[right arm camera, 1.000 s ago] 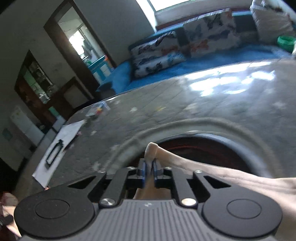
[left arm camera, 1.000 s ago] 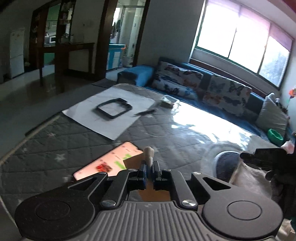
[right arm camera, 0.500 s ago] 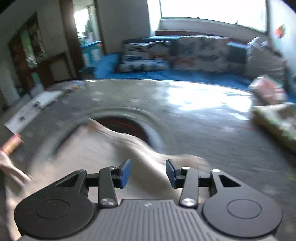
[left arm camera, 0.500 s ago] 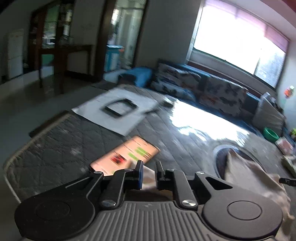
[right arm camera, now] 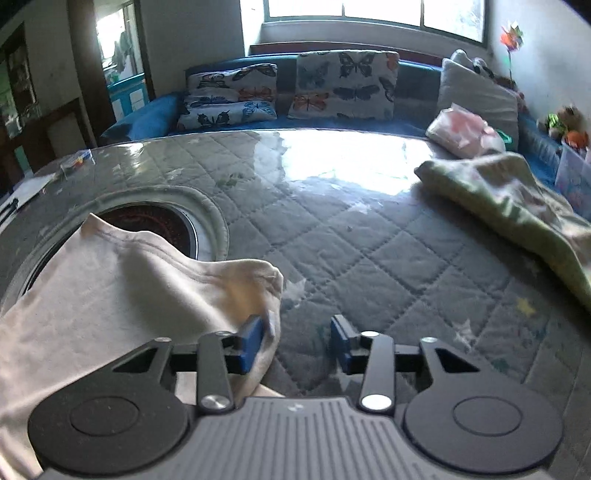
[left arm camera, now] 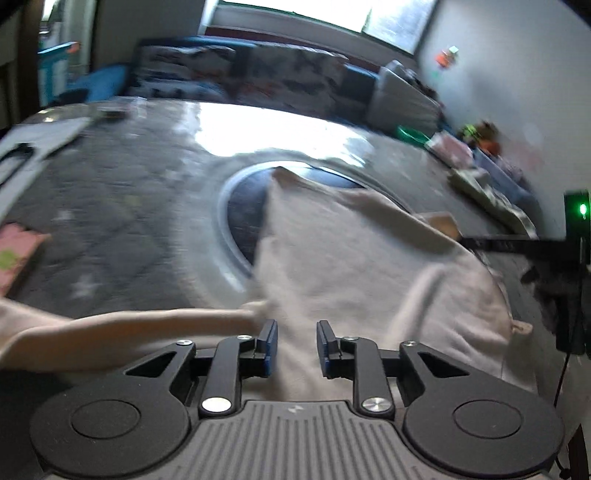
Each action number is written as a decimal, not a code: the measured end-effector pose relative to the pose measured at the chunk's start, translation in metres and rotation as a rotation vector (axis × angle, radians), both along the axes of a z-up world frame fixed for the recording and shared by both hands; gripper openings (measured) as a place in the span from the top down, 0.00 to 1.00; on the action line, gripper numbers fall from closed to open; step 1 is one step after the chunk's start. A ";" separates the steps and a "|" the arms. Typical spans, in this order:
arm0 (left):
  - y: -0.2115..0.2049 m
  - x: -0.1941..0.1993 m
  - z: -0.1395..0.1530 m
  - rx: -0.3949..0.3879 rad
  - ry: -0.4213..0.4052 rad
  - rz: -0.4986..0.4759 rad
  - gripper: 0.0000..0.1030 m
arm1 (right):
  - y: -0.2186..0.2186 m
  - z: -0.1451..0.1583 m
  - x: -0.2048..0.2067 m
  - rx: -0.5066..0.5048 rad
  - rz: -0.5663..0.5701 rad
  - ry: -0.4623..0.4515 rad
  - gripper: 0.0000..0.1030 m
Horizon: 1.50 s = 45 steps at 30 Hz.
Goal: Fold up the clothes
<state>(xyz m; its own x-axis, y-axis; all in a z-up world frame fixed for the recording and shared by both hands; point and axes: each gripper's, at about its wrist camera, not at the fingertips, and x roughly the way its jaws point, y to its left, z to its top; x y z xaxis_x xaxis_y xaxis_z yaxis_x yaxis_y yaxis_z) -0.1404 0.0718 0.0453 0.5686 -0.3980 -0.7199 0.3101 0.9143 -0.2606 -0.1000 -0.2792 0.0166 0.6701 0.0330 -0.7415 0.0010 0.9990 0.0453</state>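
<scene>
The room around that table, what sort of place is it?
Most likely a home living room: a blue sofa with butterfly cushions under a big window, and a quilted table cover with a cream garment on it.

left gripper (left arm camera: pixel 294 341): let go, jaws apart | right gripper (right arm camera: pixel 296 345): likewise | cream garment (right arm camera: pixel 122 280): dropped onto quilt

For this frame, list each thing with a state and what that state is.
left gripper: open, holding nothing, over the garment
right gripper: open, holding nothing, garment edge draped against its left finger
beige garment: released, lying rumpled over the round opening's rim
round opening: partly covered by the garment
green blanket: unfolded, lying loose
</scene>
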 end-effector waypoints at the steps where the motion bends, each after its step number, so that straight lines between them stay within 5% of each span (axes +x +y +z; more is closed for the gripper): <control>1: -0.005 0.003 -0.003 -0.004 0.002 -0.017 0.70 | 0.002 0.000 0.002 -0.008 0.006 -0.002 0.74; 6: -0.027 0.016 -0.017 -0.021 0.011 -0.103 0.55 | 0.021 0.001 0.005 -0.120 0.046 -0.021 0.92; 13: -0.021 0.021 -0.022 -0.080 0.015 -0.139 0.47 | 0.039 -0.001 0.019 -0.226 0.048 -0.023 0.94; 28: -0.014 0.029 -0.022 -0.197 0.035 -0.153 0.35 | 0.038 0.009 0.028 -0.089 0.035 -0.007 0.76; 45: -0.020 0.032 -0.021 -0.181 0.036 -0.128 0.33 | 0.032 -0.002 0.044 -0.196 0.025 -0.036 0.65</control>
<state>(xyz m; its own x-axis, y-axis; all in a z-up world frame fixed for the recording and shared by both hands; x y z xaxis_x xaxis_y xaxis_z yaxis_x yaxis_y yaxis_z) -0.1086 0.0514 0.0248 0.4801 -0.5898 -0.6493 0.4078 0.8054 -0.4301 -0.0557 -0.2476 0.0144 0.6974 -0.0927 -0.7107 -0.0218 0.9884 -0.1503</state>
